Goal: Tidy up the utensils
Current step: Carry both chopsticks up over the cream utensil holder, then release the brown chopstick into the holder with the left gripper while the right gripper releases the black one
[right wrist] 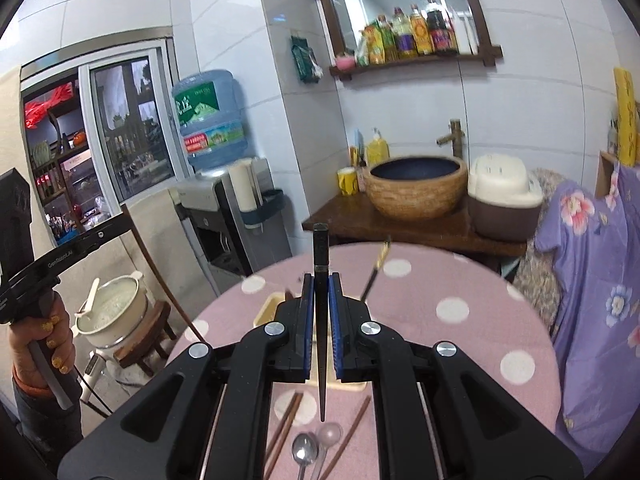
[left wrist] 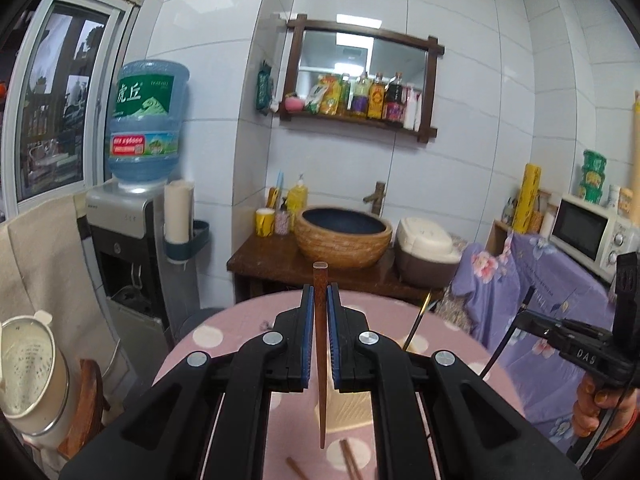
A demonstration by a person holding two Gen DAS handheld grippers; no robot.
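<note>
Left wrist view: left gripper (left wrist: 320, 296) is clamping a brown chopstick (left wrist: 321, 356), tip hanging over the pink dotted table (left wrist: 240, 332). Two more brown chopsticks (left wrist: 348, 460) are lying below, mostly hidden. This view alone is showing the microwave (left wrist: 588, 232) and the right gripper's side with its hand (left wrist: 600, 408).

Right wrist view: right gripper (right wrist: 321, 296) is pinching a black chopstick (right wrist: 321, 320), point down. Only here: metal spoon (right wrist: 304, 450), clear spoon (right wrist: 330, 434), brown chopsticks (right wrist: 286, 424) on the table, a beige tray (right wrist: 266, 308) under the jaws, another black chopstick (right wrist: 376, 270) farther back, left hand (right wrist: 44, 344) at the frame edge.
</note>
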